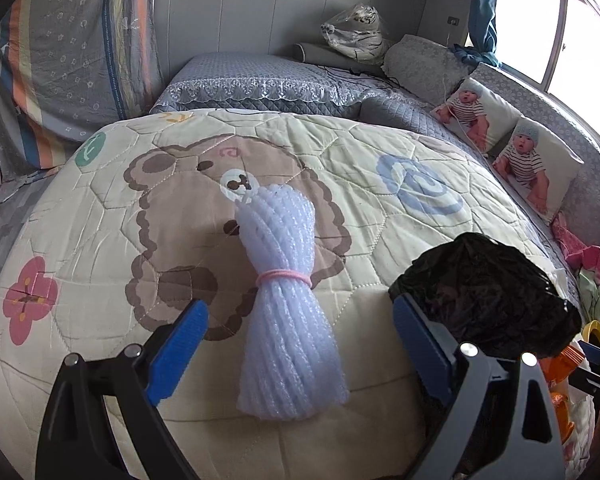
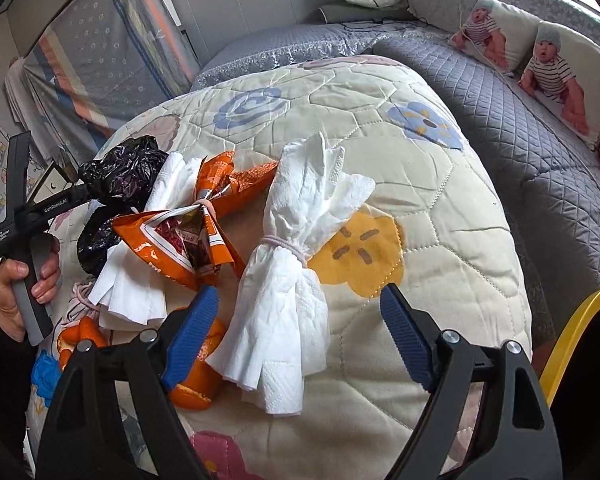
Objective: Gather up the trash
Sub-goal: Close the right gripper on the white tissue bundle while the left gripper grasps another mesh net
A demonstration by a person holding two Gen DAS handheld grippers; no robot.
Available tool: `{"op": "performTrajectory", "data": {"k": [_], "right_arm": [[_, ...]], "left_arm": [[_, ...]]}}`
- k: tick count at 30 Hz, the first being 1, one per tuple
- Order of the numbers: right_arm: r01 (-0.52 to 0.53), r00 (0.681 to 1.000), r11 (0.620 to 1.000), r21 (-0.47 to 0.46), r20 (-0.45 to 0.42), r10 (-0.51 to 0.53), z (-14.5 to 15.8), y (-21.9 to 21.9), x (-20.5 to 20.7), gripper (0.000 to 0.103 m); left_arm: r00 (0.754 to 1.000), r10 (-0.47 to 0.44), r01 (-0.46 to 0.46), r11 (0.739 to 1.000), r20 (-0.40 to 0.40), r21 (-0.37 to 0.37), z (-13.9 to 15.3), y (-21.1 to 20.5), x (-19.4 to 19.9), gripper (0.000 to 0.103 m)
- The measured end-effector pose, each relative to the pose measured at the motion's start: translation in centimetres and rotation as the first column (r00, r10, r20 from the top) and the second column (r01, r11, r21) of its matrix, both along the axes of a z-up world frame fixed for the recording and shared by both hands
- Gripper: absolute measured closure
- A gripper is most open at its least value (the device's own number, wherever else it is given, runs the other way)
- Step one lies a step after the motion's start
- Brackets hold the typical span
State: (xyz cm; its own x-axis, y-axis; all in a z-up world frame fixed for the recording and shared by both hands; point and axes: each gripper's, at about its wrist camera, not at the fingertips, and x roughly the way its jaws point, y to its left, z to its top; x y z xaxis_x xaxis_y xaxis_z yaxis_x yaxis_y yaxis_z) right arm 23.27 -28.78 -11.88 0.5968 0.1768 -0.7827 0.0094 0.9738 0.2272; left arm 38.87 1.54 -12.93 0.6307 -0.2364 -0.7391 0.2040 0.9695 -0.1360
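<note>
The tissue bundle [image 2: 288,280], tied at its waist with a pale band [image 2: 284,246], lies on the quilt [image 2: 440,208] between the spread jaws of the right gripper [image 2: 296,336], whose blue pads touch nothing. Its long axis runs from the near flared end up and slightly right to the far ruffled end, roughly along the gripper's line of sight. The left gripper [image 1: 300,344] is likewise released, straddling a foam-net bundle [image 1: 284,300] with a pink band [image 1: 284,276]; that bundle also points away from the camera, leaning slightly left at its far end.

Just left of the tissue sit an orange snack wrapper [image 2: 188,240], another tissue wad [image 2: 132,292], orange peel [image 2: 200,380] and a black bag [image 2: 116,176]. A yellow bin rim [image 2: 572,328] shows at the right edge.

The risks look modest. The right gripper's left finger [image 2: 192,332] overlaps the peel, so closing may pinch peel with tissue or push it aside. Soft tissue may compress and slip, or tear loose from its band. On the left, the black bag crowds the right finger [image 1: 420,348] and could get caught.
</note>
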Motion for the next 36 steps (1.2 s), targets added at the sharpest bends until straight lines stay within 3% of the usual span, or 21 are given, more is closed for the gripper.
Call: {"op": "performTrajectory", "data": {"k": [7,12,20,25,28,31,36], "right_arm": [[-0.008,1.000,1.000,-0.023,-0.007,0.008,-0.5,0.7,0.9,0.024],[-0.010,1.000,0.999,-0.033,-0.011,0.010,-0.8,0.7,1.1,0.025],[-0.003,1.000,0.999,-0.043,-0.016,0.002,-1.0,0.5,1.5,0.033],[-0.016,1.000,0.996,-0.090,-0.007,0.016,-0.9,1.1,1.3,0.046],[-0.026,1.000,0.995,-0.097,-0.011,0.025,-1.0,1.3,1.2,0.053],[-0.047,0.999,0.994,-0.102,-0.008,0.046,-1.0,1.7,1.1,0.068],[-0.070,0.997,0.992,-0.103,0.004,0.071,-0.3,2.3,0.6,0.077]], "left_arm": [[0.998,0.023,-0.024,1.000,-0.057,-0.009,-1.5,0.6,1.5,0.014],[0.997,0.021,-0.021,1.000,-0.067,0.008,-1.9,0.3,2.0,0.020],[0.997,0.017,-0.016,1.000,-0.075,0.020,-2.0,-0.2,2.9,0.045],[0.997,0.024,-0.022,1.000,-0.073,0.022,-2.0,-0.3,2.9,0.065],[0.997,0.029,-0.028,0.999,-0.070,0.022,-2.0,-0.3,2.8,0.071],[0.997,0.031,-0.030,1.000,-0.070,0.007,-1.8,-0.1,2.6,0.073],[0.998,0.035,-0.036,0.999,-0.049,-0.022,-0.5,0.5,1.8,0.073]]}}
